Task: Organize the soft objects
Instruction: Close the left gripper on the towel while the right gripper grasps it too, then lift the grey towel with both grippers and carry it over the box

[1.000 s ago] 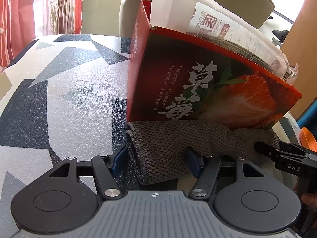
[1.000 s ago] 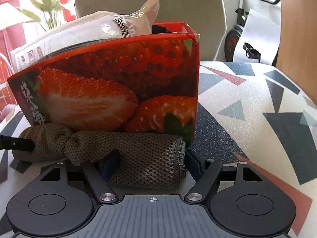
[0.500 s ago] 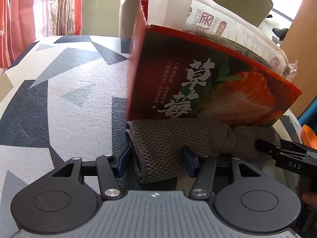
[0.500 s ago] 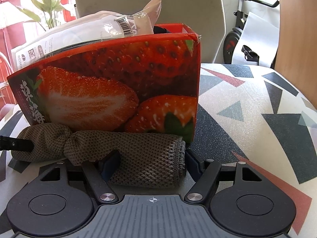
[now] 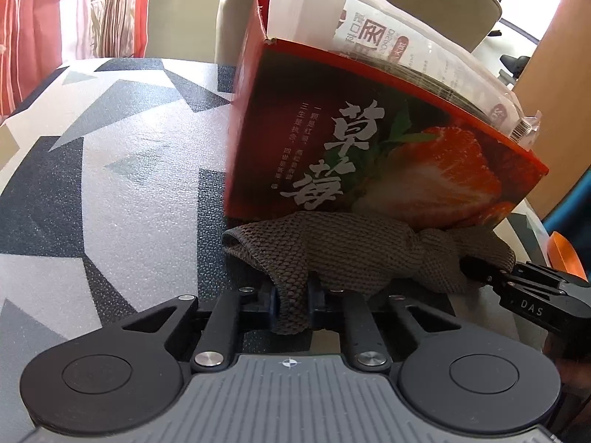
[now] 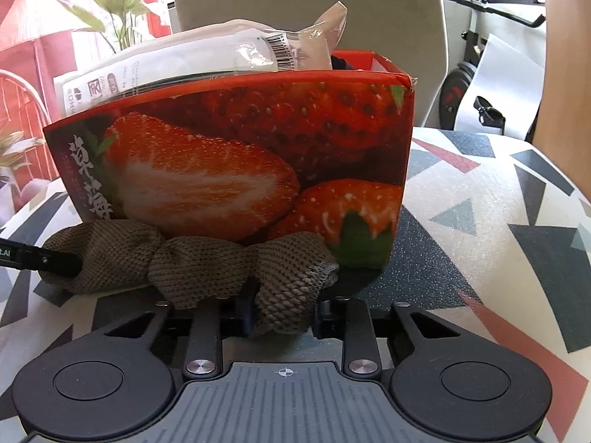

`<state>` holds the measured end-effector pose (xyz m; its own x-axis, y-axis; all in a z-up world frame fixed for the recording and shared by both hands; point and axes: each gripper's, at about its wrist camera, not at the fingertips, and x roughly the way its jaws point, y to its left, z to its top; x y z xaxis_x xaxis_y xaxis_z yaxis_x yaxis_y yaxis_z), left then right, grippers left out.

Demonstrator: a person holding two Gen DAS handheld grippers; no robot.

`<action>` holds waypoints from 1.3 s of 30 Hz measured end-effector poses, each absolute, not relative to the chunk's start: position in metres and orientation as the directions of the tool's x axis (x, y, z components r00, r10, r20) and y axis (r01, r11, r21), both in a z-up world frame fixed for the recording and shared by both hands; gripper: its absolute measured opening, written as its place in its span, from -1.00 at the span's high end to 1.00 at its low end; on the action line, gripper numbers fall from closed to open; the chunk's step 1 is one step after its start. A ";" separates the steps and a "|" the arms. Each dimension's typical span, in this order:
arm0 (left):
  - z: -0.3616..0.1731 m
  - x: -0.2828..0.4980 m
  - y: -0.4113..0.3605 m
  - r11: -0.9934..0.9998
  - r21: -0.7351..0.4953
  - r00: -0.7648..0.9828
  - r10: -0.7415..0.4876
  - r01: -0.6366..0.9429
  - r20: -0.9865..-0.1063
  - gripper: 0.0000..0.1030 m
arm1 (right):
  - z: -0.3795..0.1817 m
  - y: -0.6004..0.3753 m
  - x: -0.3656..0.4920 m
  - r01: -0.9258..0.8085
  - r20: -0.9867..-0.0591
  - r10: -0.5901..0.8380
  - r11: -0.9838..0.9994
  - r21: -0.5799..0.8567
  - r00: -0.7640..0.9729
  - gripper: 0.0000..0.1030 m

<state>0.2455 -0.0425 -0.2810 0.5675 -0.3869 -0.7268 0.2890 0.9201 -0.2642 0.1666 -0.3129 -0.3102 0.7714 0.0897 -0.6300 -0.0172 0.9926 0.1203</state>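
A rolled grey-brown knit cloth (image 5: 354, 251) lies on the patterned table against the front of a red strawberry box (image 5: 369, 155). My left gripper (image 5: 291, 302) is shut on the cloth's left end. My right gripper (image 6: 284, 313) is shut on the cloth's right end (image 6: 291, 284). The cloth bunches up where each gripper pinches it. The right gripper's fingers (image 5: 517, 280) show at the right of the left wrist view, and a left fingertip (image 6: 48, 260) shows at the left of the right wrist view. The box (image 6: 240, 170) holds white plastic packets (image 6: 207, 55).
The table has a black, grey, white and red geometric cover (image 6: 498, 221). A beige chair back (image 6: 306, 0) stands behind the box. Red striped curtains (image 5: 55, 11) hang at the far left. An orange object (image 5: 565, 258) sits at the table's right edge.
Both grippers have closed on the ends of the cloth, squeezing it into bunches; before they stood open around it. The cloth's ends have lifted slightly.
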 end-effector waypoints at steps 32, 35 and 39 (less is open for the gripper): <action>-0.215 0.210 -0.019 0.919 -0.220 0.684 -0.391 0.327 -0.615 0.72 | -0.238 -0.283 0.144 -0.108 -0.628 0.116 0.993 0.051 0.770 0.61; -0.204 0.208 -0.020 0.916 -0.217 0.698 -0.398 0.337 -0.595 0.72 | -0.227 -0.282 0.141 -0.114 -0.612 0.113 0.993 0.037 0.783 0.61; -0.192 0.207 -0.019 0.911 -0.217 0.718 -0.410 0.349 -0.563 0.72 | -0.213 -0.281 0.139 -0.116 -0.590 0.111 0.993 0.030 0.800 0.61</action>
